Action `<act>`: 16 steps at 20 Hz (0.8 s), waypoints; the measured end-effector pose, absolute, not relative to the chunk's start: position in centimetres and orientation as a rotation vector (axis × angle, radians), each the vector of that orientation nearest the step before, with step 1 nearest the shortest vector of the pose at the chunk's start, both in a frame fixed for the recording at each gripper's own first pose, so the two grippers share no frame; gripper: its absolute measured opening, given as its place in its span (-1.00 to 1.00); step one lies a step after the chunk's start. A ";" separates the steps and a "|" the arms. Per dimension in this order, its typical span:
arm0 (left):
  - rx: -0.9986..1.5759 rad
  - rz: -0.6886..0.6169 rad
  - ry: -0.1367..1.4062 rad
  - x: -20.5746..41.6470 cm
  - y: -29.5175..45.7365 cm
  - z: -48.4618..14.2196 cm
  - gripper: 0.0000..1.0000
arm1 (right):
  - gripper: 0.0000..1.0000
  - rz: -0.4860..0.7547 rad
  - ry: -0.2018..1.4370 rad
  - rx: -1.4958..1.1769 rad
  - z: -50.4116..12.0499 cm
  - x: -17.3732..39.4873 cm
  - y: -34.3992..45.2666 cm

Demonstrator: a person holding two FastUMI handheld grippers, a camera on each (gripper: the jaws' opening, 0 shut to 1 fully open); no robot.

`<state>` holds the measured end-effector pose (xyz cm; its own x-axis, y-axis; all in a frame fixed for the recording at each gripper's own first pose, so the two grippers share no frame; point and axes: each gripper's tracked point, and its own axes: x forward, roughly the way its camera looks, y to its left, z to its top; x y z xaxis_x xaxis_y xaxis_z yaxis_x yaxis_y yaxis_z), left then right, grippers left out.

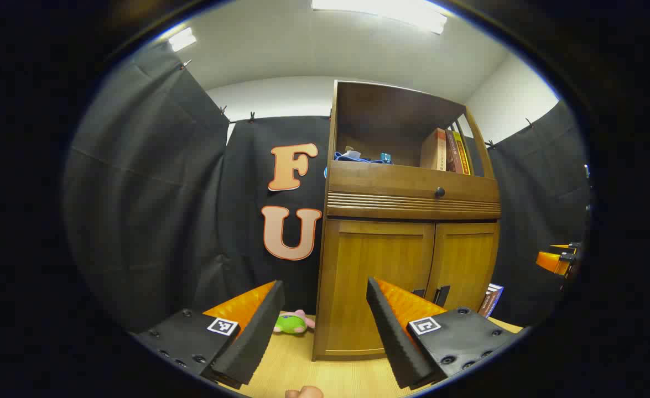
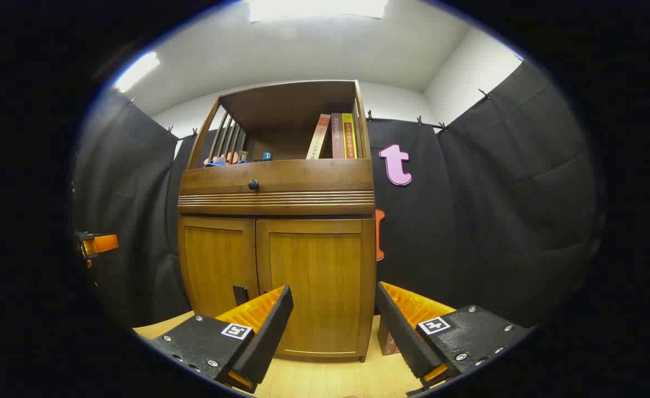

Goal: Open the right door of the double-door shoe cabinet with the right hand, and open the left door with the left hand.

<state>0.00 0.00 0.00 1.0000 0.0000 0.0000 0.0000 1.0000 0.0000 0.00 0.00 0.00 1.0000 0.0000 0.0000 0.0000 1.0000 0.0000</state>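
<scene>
We saw the shoe cabinet (image 1: 407, 243) standing on the pale wooden floor (image 1: 302, 376) against the black cloth wall (image 1: 153, 182), and both of its lower doors were shut. In the left gripper view the left door (image 1: 377, 276) and the right door (image 1: 463, 265) met at a centre seam, with two small dark handles (image 1: 435, 294) low down beside that seam. Above the doors ran a drawer with a round dark knob (image 1: 440, 192), and above that an open shelf held some books (image 1: 446, 150) at the right and a few small blue things (image 1: 363, 158) at the left.

The left gripper (image 1: 325, 326) hung in front of the cabinet with its fingers spread wide apart and nothing between them; it touched neither door. A small green and pink soft toy (image 1: 294, 322) lay on the floor just beside the cabinet's left foot.

In the right gripper view the right gripper (image 2: 333, 326) was likewise spread wide with nothing held, facing the right door (image 2: 316, 282) and apart from it. The left door (image 2: 217, 265) stood shut beside it, one dark handle (image 2: 240, 294) showing near the seam. A small box (image 2: 386, 337) leaned at the cabinet's right foot. The other gripper showed at the far edge of each view (image 1: 557, 260) (image 2: 95, 244).
</scene>
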 end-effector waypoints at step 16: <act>0.006 -0.020 -0.020 -0.9 -0.7 1.1 0.92 | 0.88 0.010 -0.013 -0.029 0.2 -0.7 0.2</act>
<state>-0.90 -0.68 1.08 0.9996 -0.0202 0.0195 0.0201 0.9998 0.0064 -0.68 0.18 0.23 0.9999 0.0102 0.0128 -0.0098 0.9995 -0.0290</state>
